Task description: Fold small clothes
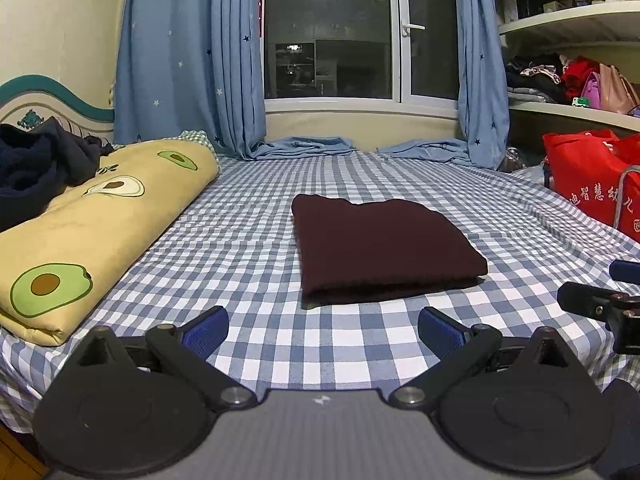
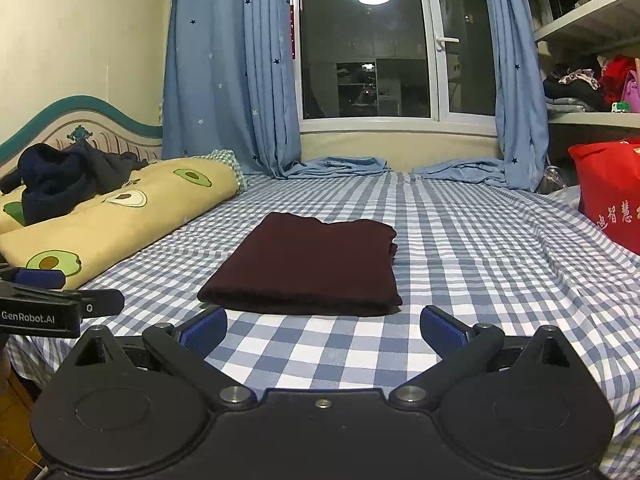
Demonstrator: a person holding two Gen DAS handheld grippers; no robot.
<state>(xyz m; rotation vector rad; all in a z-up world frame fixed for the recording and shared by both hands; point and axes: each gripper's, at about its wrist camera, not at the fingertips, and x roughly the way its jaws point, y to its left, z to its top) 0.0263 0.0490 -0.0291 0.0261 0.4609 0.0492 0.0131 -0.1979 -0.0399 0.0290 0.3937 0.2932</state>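
Maroon knit garment (image 1: 380,248), folded into a neat rectangle, lies mid-bed on the blue-and-white checked sheet (image 1: 320,340), just beyond the left tool (image 1: 323,330) and right tool (image 2: 324,330), both spread apart and empty, apparently released. Farther off, an avocado-print yellow quilt (image 1: 100,232) and dark clothes (image 1: 36,168) sit aside.

Dark maroon garment (image 1: 380,248) folded into a flat rectangle, several layers thick, stacked edges visible at the near side. Lies flat mid-bed on the blue-white checked sheet (image 1: 320,344), slightly skewed to the check lines. Nothing touching it.
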